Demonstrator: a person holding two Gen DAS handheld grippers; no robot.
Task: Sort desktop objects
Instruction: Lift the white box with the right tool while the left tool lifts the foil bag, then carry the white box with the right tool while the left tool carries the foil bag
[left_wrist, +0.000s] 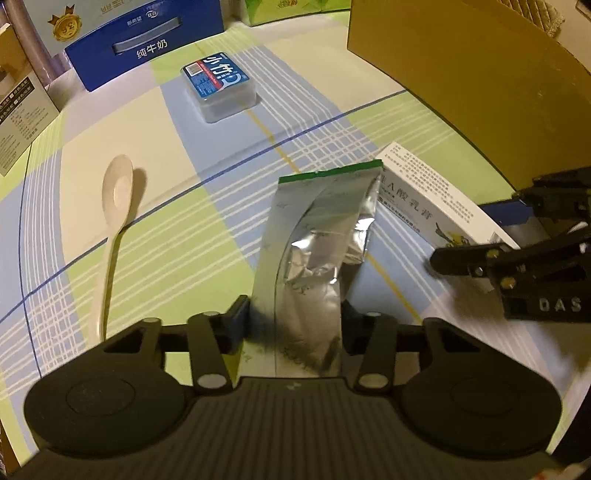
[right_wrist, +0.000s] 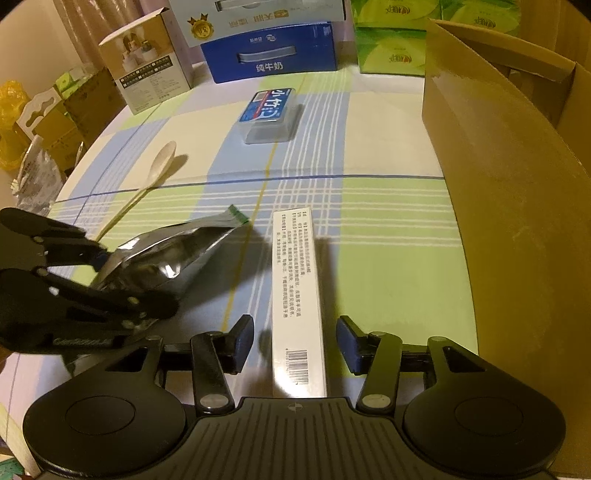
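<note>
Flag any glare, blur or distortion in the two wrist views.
Left wrist: glare on the foil pouch, its near end smeared; right gripper slightly blurred; tablecloth lines bowed by fisheye. Right wrist: dim yellowish light, white carton sharp with a hard shadow, left gripper soft, cardboard box edge curved.

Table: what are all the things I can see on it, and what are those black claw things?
tablecloth: one, green, blue and cream checks, under everything
foil pouch: one, silver with a green edge, in the middle
long box: one, white, right of the foil pouch
spoon: one, cream, left of the foil pouch
plastic case: one, clear with a blue label, farther back
milk carton: one, blue, at the back
tissue packs: several, green, back right
cardboard box: one, brown, right side
left gripper: one, black, shut on the foil pouch
right gripper: one, black, open around the long box
</note>
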